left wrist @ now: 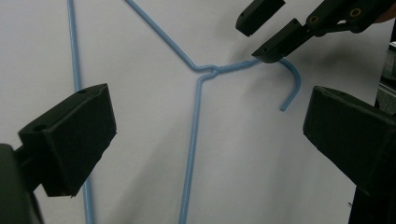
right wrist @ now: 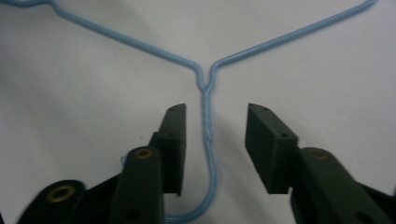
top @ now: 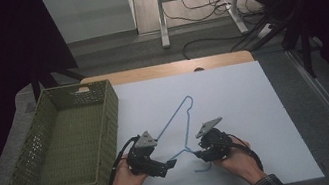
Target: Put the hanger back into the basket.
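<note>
A light blue wire hanger lies flat on the white table sheet, its hook pointing toward the person. My right gripper is open, with one jaw on each side of the hanger's twisted neck, just above the sheet. The jaws are not touching the wire. My left gripper is wide open a little left of the neck and holds nothing. In the left gripper view the hanger's arm runs between the jaws, and the right gripper sits over the hook.
An olive green woven basket stands at the left edge of the table, close to my left hand. The white sheet extends to the right and far side. Behind the table are desk legs and floor cables.
</note>
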Action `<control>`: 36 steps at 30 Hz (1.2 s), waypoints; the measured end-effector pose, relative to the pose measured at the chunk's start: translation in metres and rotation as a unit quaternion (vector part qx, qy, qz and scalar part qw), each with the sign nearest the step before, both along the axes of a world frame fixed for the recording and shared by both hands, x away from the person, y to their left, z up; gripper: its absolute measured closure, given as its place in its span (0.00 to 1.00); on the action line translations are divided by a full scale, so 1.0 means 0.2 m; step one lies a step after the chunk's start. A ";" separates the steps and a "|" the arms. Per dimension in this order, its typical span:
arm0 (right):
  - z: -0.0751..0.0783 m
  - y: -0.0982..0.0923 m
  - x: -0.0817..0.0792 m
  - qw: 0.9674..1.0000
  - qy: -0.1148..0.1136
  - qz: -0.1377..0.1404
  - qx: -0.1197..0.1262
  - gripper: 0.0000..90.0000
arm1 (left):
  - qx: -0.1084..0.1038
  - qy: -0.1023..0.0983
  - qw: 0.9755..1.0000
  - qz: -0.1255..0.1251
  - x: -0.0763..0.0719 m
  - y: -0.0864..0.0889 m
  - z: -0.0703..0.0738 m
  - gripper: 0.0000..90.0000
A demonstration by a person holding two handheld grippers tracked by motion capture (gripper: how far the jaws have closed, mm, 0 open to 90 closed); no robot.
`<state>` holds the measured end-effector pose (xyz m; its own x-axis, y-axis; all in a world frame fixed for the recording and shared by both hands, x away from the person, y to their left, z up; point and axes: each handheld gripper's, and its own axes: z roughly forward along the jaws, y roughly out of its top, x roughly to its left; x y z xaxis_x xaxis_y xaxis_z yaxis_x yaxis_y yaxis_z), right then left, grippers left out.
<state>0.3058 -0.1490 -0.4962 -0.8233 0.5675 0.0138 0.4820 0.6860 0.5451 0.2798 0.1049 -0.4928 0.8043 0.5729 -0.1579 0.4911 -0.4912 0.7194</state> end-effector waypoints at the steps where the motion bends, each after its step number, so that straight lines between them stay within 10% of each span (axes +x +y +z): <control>1: 0.00 0.00 0.00 1.000 0.000 0.000 0.000 0.68 | 0.004 0.000 1.000 -0.003 0.00 0.00 0.00 0.03; 17: -0.07 0.01 0.00 0.999 0.007 0.021 -0.024 0.96 | 0.022 0.013 1.000 -0.010 0.00 -0.02 -0.03 0.08; 36: 0.06 0.03 -0.04 0.999 -0.017 0.039 -0.005 0.96 | 0.066 0.053 0.995 -0.054 0.14 -0.13 -0.10 0.63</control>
